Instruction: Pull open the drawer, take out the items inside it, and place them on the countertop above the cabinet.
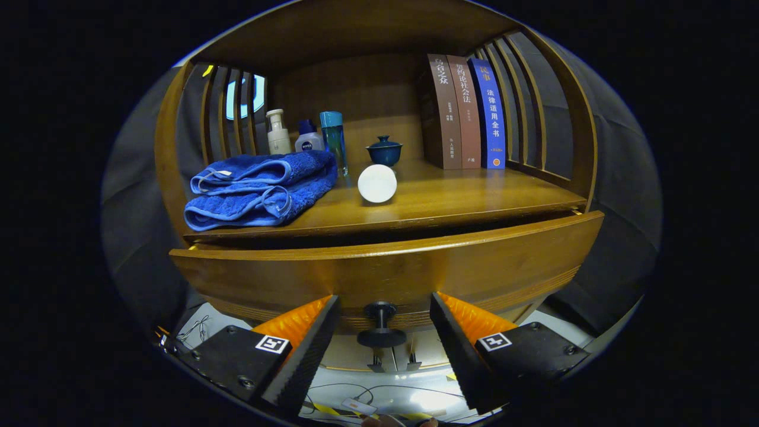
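Observation:
A wooden cabinet drawer stands pulled out a little, a dark gap showing above its front. Its dark round knob sits between my fingers, which stand apart on either side without touching it. My gripper is open. Above the drawer is the countertop. A folded blue towel and a white ball-shaped object lie on it. The drawer's inside is hidden from here.
At the back of the countertop stand a pump bottle, a small white bottle, a tall blue bottle, a dark lidded cup and three upright books. Slatted wooden sides enclose the shelf. Cables lie on the floor below.

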`<state>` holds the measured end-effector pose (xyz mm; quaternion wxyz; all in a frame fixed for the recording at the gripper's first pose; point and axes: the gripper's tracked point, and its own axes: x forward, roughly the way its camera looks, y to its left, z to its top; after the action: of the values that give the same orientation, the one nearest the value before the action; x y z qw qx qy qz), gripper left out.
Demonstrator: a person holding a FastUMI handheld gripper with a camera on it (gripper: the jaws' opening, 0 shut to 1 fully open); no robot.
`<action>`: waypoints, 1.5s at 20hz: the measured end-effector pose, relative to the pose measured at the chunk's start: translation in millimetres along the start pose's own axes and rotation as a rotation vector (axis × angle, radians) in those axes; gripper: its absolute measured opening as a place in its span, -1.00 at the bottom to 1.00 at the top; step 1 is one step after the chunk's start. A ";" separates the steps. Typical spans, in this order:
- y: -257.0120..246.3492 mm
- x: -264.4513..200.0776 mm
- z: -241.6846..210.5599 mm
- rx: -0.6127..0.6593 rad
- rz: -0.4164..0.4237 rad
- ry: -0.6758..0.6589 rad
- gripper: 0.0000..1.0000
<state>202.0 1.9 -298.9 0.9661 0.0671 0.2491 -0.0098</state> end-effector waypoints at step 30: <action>8.3 -99.3 101.3 -0.038 0.037 -0.201 0.99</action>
<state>164.1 -4.9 -162.1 0.9873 0.0520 0.1498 0.0063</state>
